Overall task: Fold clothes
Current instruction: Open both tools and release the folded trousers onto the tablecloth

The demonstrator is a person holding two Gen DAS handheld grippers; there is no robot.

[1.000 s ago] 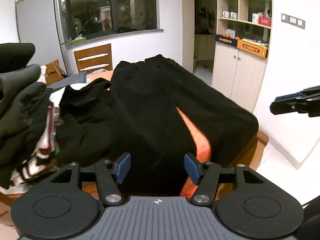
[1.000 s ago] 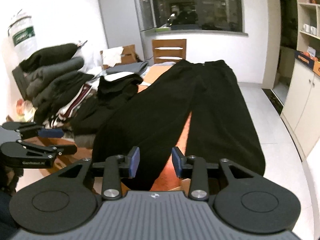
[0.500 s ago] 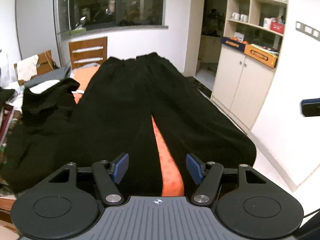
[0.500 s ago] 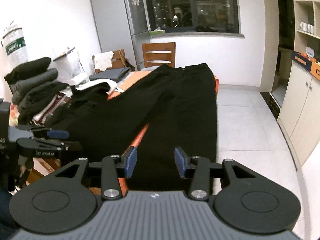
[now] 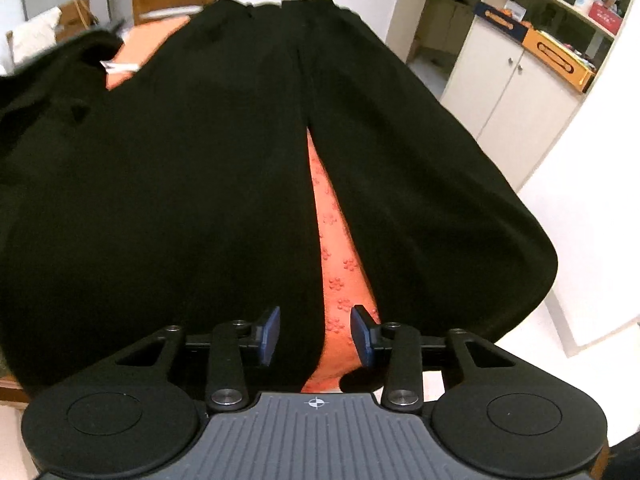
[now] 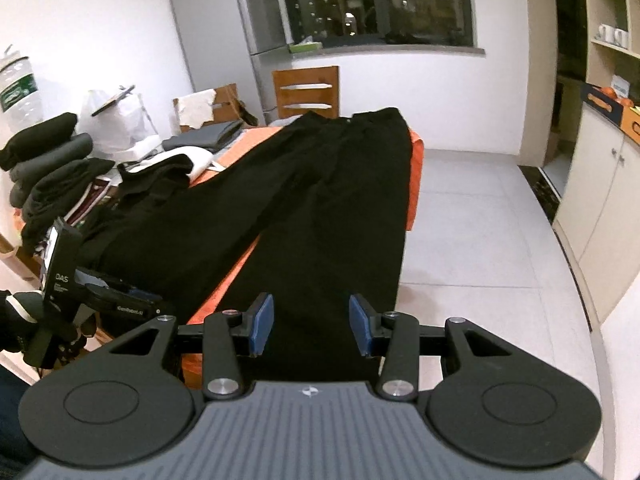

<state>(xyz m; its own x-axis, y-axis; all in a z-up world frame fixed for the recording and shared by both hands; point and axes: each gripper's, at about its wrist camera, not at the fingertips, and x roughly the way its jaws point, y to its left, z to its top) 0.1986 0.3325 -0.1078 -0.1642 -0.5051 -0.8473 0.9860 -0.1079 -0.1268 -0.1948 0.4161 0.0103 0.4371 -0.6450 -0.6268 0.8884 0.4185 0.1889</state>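
Surface [image 6: 417, 148] has an orange cloth w/ a raised flower pattern, showing as a wedge between the two legs in the left wrist view. Black trousers [image 6: 320, 200] lie flat along it, waistband at the far end by a wooden slat-back chair [image 6: 306, 90], leg hems hanging over the near edge. To the left on the surface: a crumpled black garment [image 6: 156, 178], a stack of folded dark clothes [image 6: 48, 164], grey folded fabric further back. Room: white walls, pale tiled floor [image 6: 480, 220], grey fridge [image 6: 256, 20], dark window w/ reflections, cream cabinet [image 5: 508, 88] w/ open shelves above holding mugs, and orange/navy crates on its top. A big water bottle w/ a green label stands far left; text too small to read.

Writing: "DAS" in white on the black box mounted on the left gripper [image 6: 132, 304], seen in the right wrist view; a second printed word on its arm is too blurred to read for sure.

Materials: trousers matte, smooth weave, pleats at the waist. Fingers [image 5: 270, 334] black plastic w/ blue pads.

Left gripper [image 5: 316, 336]: fingers partly apart and closing, inner edge of the left trouser leg and orange cloth between them, pads not pressing. Right gripper [image 6: 310, 330]: fingers partly apart, over the right trouser leg near its hem, gripping nothing.
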